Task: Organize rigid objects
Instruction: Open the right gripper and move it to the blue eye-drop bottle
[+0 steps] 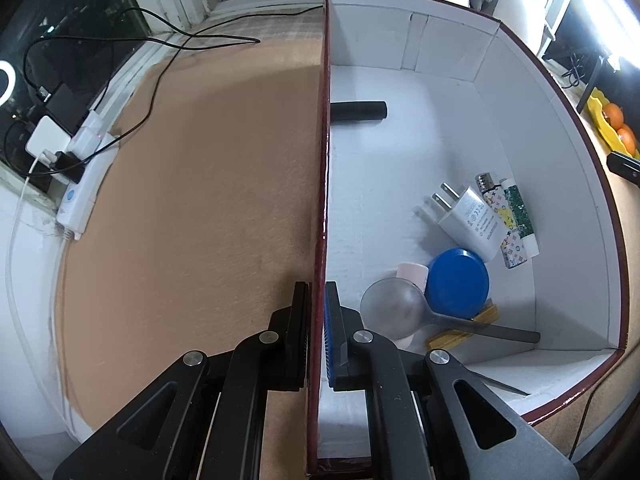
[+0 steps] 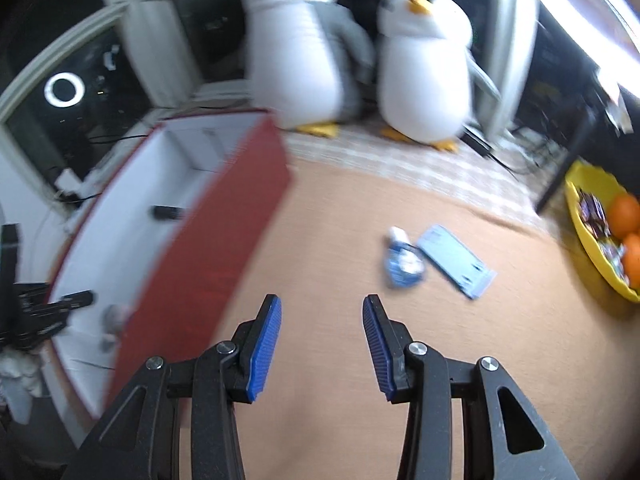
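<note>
While clamped on the near-left wall of the dark-red cardboard box with white lining point(image 1: 520, 160), steadies it, judging by the grip: left gripper point(image 1: 318, 336) pinched shut on that thin wall, one pad outside, one inside, presumably to keep the box from sliding as things drop in. Over bare tan tabletop point(image 2: 320, 240) just right of the box, parted and empty: right gripper point(image 2: 322, 344), blue ribbed pads apart with nothing between, pointed toward the loose items, probably on the way to fetch the next one.

Inside the box, counted:
- one black cylinder point(image 1: 358, 111), lying alone against the clamped wall, toward the far end
- one white plug-in charger point(image 1: 468, 216), near the opposite wall
- one patterned lighter point(image 1: 500, 216), touching the charger
- one green-and-white tube point(image 1: 520, 216), beside the lighter, against the wall
- one blue round lid point(image 1: 456, 282), just nearer than the charger
- one pale pink block point(image 1: 414, 274), partly under the lid
- one round magnifying glass with dark handle point(image 1: 394, 310), overlapping the lid
- one yellow flat stick point(image 1: 464, 326), under the handle
- one thin metal blade or pin point(image 1: 504, 386), in the near corner; kind not clear

Outside the box, well to its right, blurred: one blue-and-white small packet point(image 2: 402, 260) touching one pale blue flat card point(image 2: 456, 260). So, two pieces apparently left to gather.

Beyond the box: two plush penguins point(image 2: 304, 60). Far right of the box: one yellow bowl point(image 2: 588, 232) with oranges.
</note>
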Action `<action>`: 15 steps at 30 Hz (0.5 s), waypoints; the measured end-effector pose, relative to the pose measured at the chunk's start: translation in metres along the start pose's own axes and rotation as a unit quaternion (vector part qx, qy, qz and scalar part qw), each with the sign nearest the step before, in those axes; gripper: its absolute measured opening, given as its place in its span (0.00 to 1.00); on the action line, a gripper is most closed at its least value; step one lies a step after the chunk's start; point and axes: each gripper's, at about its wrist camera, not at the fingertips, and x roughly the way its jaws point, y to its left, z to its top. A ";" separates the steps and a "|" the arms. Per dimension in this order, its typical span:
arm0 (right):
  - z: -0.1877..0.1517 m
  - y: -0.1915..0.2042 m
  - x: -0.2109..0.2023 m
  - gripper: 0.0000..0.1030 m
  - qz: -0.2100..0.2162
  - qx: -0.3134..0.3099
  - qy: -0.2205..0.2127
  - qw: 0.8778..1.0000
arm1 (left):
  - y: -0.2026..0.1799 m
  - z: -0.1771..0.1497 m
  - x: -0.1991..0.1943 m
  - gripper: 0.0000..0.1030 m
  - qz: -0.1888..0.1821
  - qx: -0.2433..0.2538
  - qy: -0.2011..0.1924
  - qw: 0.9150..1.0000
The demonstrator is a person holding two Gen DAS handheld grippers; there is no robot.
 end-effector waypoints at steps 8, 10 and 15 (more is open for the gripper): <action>0.005 -0.053 0.042 0.38 -0.015 0.045 0.032 0.998 | -0.006 -0.001 -0.002 0.06 0.022 0.004 0.010 1.000; 0.006 -0.058 0.050 0.38 -0.012 0.047 0.038 0.998 | -0.007 -0.001 -0.002 0.06 0.027 0.006 0.012 1.000; 0.012 -0.060 0.065 0.38 -0.007 0.046 0.043 0.998 | -0.008 -0.002 -0.003 0.07 0.034 0.005 0.015 0.999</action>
